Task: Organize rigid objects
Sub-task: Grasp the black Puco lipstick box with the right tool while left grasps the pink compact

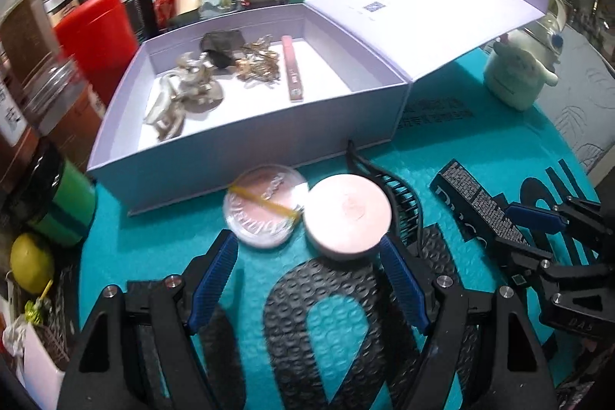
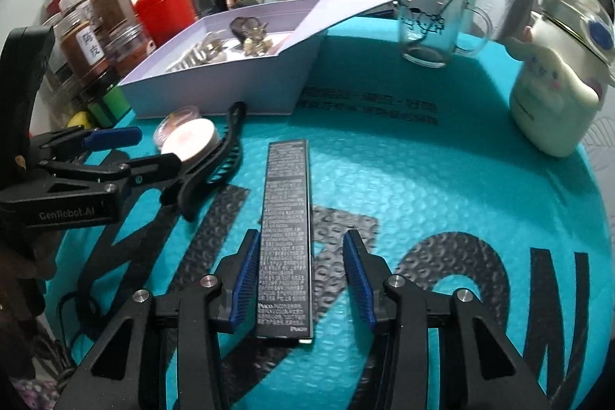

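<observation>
Blue ribbed pads line my right tongs point(image 2: 300, 279), and they stand apart astride the near end of the long black carton point(image 2: 286, 237): the left pad looks to touch the carton's edge, the right pad is well clear, so there is no clamp yet. The carton lies flat on the teal bubble mailer point(image 2: 442, 187) that covers the counter, its long axis pointing toward the open lilac box point(image 2: 215, 91).

My left tongs point(image 1: 307, 256) are also apart, holding nothing. The pink round compact point(image 1: 348, 212) sits just ahead of the gap, near the right pad; the clear-lidded powder jar point(image 1: 265, 204) lies touching it on the left. A black hair claw point(image 1: 399, 195) rests just behind the compact.

Assessment, right side: I judge the grip off-centre. I should shift slightly rightward so both pads meet the carton's long sides squarely, then close near its end and lift level, since a long carton held at one end may droop.

Assessment, left side: I should centre on the compact alone, or the jar may be nudged aside.

The box already holds a pink stick point(image 1: 292, 72) and metal trinkets point(image 1: 257, 62); the bare floor on its right looks the best place for the carton.
</observation>
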Available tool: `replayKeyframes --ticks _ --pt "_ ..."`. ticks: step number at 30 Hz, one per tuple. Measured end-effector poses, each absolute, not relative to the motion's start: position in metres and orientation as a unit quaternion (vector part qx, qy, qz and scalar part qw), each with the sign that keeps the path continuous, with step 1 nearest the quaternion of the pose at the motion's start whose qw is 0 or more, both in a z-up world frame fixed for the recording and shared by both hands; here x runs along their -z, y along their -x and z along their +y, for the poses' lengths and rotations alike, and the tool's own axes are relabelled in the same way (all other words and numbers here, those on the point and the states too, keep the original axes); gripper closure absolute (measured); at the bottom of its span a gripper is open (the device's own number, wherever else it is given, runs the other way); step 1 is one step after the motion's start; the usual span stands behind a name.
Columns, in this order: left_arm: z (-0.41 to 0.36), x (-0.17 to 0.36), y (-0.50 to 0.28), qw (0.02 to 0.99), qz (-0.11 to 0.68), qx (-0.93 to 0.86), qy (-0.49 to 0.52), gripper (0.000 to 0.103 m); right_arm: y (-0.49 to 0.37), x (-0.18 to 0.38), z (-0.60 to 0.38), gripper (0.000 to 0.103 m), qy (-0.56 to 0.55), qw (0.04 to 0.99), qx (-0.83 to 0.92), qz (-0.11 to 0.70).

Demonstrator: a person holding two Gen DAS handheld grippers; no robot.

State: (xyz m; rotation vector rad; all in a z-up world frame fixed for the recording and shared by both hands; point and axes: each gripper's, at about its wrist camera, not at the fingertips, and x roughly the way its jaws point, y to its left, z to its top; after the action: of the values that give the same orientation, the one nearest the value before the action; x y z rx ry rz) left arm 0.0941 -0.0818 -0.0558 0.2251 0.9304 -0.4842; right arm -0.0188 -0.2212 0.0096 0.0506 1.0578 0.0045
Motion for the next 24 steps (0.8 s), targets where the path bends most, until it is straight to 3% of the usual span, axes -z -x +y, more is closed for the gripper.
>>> replayKeyframes --ticks 13,17,18,19,20,24 --pt "-0.107 0.058 -0.110 0.860 0.432 0.246 -0.112 0.027 0.013 -0.008 -0.224 0.059 -0.020 0.863 -0.005 0.505" --pt "-0.108 0.057 -0.108 0.865 0.427 0.238 -0.113 0.041 0.011 -0.008 -0.223 0.059 -0.011 0.861 -0.006 0.508" --pt "-0.107 0.056 -0.106 0.865 0.429 0.236 -0.114 0.045 0.010 -0.007 -0.222 0.061 -0.004 0.860 -0.009 0.511" --pt "-0.107 0.055 -0.105 0.863 0.431 0.239 -0.112 0.051 0.010 -0.007 -0.220 0.071 0.006 0.859 -0.013 0.512" --pt "-0.107 0.055 -0.103 0.861 0.434 0.241 -0.110 0.053 0.010 -0.007 -0.219 0.077 0.014 0.858 -0.018 0.513" --pt "-0.101 0.054 -0.096 0.860 0.442 0.239 -0.089 0.053 0.013 -0.007 -0.218 0.078 0.012 0.857 -0.035 0.514"
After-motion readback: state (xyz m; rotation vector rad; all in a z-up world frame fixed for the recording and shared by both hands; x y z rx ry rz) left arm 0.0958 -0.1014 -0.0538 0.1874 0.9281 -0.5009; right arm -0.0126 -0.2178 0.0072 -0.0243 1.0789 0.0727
